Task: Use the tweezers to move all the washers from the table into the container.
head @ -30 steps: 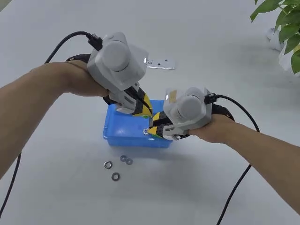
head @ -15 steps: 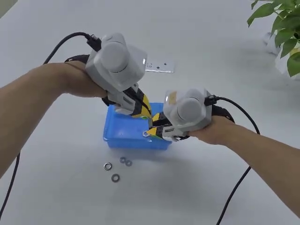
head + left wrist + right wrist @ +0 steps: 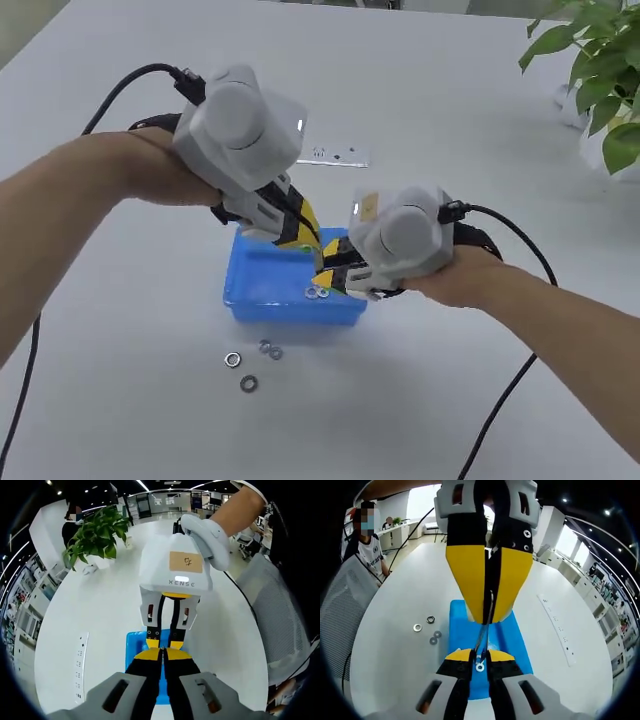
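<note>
A blue container (image 3: 250,285) sits mid-table. Above it my left gripper (image 3: 305,238) is shut on the top of thin metal tweezers (image 3: 486,612). My right gripper (image 3: 322,282) comes in from the right, its yellow-tipped jaws shut on the tweezers' lower part. In the right gripper view a washer (image 3: 480,667) sits at the tweezers' tip, over the container (image 3: 512,645), just in front of my right gripper (image 3: 480,656). Several loose washers (image 3: 249,383) lie on the table in front of the container. In the left gripper view my left gripper (image 3: 163,652) points at the right gripper (image 3: 164,642).
A white power strip (image 3: 335,154) lies behind the container. A potted plant (image 3: 600,60) stands at the far right. Black cables trail from both grippers across the white table (image 3: 120,400). A person (image 3: 367,545) sits beyond the table's edge.
The head view has shifted a little, so the whole scene sits slightly lower. Both grippers keep their hold on the tweezers over the container's front edge.
</note>
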`<state>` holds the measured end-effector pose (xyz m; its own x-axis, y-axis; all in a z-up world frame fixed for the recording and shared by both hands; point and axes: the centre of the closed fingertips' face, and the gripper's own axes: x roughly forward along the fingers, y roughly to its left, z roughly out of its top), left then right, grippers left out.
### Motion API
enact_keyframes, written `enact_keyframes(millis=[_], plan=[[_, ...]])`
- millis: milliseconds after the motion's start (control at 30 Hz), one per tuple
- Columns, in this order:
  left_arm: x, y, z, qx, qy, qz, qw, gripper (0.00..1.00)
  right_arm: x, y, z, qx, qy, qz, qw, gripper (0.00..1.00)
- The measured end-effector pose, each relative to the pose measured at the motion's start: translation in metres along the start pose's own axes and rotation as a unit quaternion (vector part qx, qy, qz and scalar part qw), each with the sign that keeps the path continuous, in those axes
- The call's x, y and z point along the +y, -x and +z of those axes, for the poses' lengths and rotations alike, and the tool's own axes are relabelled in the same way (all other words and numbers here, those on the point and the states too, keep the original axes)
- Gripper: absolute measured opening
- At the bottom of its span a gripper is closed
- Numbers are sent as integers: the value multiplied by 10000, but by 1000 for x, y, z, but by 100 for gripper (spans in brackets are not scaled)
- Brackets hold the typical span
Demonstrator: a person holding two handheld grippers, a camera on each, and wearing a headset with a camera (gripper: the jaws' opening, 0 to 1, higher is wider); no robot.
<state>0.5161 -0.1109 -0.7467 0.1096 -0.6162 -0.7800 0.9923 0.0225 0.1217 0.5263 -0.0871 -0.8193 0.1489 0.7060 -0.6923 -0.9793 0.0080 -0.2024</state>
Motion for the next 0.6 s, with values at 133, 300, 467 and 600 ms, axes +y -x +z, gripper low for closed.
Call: enact_keyframes(millis=[133,300,467,600], plan=[[-4,6,4,12,-26,40,10000,5,3,5,5,-29,47,-19,10000,12],[-9,13,8,27,-38,74,10000,5,7,9,12,-60,97,-41,9999,12],[-15,19,8,67,-34,84,9999,5,15,11,20,-76,161,-20,9998,13],[-22,23,6,109,-12,82,9999,5,20,12,24,-89,178,3,9998,13]])
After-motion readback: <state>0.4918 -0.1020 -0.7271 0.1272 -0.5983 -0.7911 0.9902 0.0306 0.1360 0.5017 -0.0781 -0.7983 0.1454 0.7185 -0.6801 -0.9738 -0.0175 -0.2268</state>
